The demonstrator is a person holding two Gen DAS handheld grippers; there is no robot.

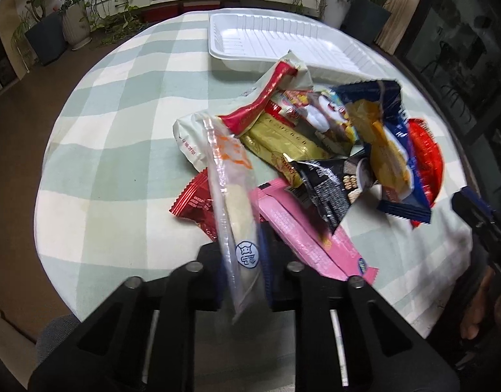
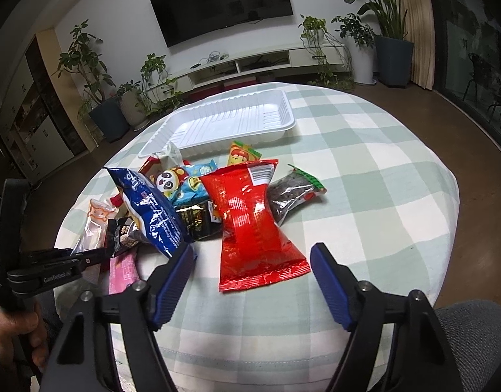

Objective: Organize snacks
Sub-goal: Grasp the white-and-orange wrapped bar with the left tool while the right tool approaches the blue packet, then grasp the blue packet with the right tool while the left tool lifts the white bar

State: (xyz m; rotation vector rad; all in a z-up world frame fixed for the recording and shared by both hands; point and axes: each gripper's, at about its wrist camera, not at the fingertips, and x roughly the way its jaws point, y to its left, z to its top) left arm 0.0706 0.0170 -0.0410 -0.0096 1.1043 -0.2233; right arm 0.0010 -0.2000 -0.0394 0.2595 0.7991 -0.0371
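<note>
Flanking red packet (image 2: 255,225); bare cloth (image 2: 364,196) rightward

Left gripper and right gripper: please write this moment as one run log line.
left gripper: shut on clear snack packet | right gripper: open, at red bag | white tray: empty

I'm seeing dim, soft indoor light, no hard shadows. Heavy fisheye bend and dark vignette at the corners in both views. Glare on the red foil bag (image 2: 255,225) and the blue bag (image 2: 152,210). Left view: clear wrapper (image 1: 235,215) close to the lens is motion-blurred; background soft.
</note>
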